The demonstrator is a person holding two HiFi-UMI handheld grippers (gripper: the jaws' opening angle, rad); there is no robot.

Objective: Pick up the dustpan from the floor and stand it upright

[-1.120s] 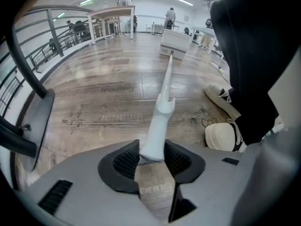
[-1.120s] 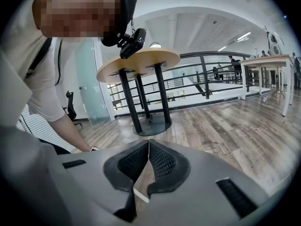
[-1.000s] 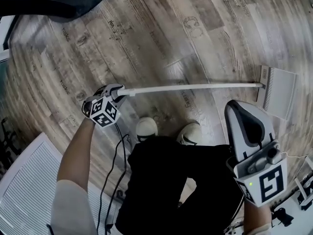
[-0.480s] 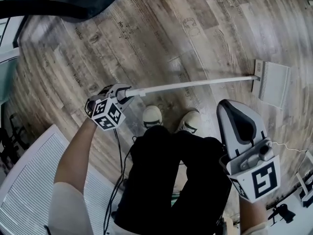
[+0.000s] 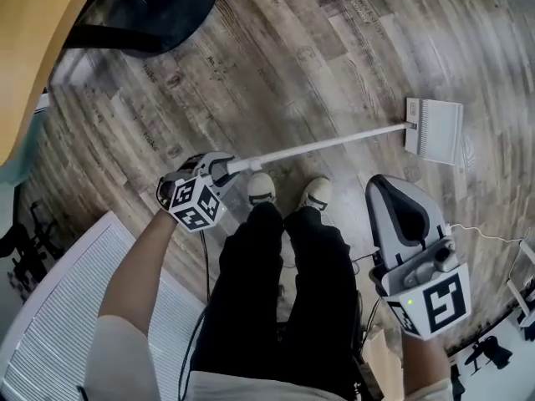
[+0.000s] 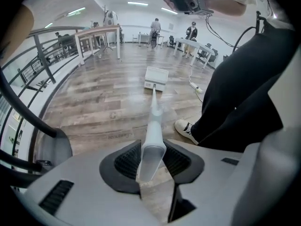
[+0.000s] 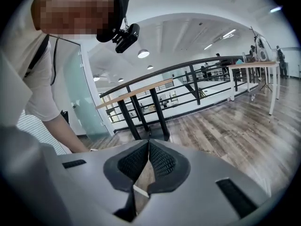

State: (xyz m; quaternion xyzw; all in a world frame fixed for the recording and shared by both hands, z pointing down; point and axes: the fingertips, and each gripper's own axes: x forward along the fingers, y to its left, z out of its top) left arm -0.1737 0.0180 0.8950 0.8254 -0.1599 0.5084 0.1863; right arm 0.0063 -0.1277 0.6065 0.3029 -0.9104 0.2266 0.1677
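The white dustpan point(image 5: 435, 129) rests with its pan on the wooden floor at the right, its long handle point(image 5: 326, 144) slanting up toward me. My left gripper point(image 5: 224, 170) is shut on the handle's end, seen close between the black pads point(image 6: 123, 162) in the left gripper view, where the dustpan pan point(image 6: 156, 76) lies far down the pole. My right gripper point(image 5: 399, 200) hangs at the lower right of the head view, shut with nothing between its pads point(image 7: 162, 161), well apart from the dustpan.
The person's two white shoes point(image 5: 261, 187) and dark trousers stand just below the handle. A black bag point(image 5: 155, 7) lies on the floor at the top left. A white slatted panel point(image 5: 58, 307) is at the lower left. Cables point(image 5: 485, 236) trail at the right. Railings and tables stand farther off.
Both grippers have risen with the standing person. The left one lifted the handle's end, so the handle now slopes upward; the pan looks smaller and farther away.
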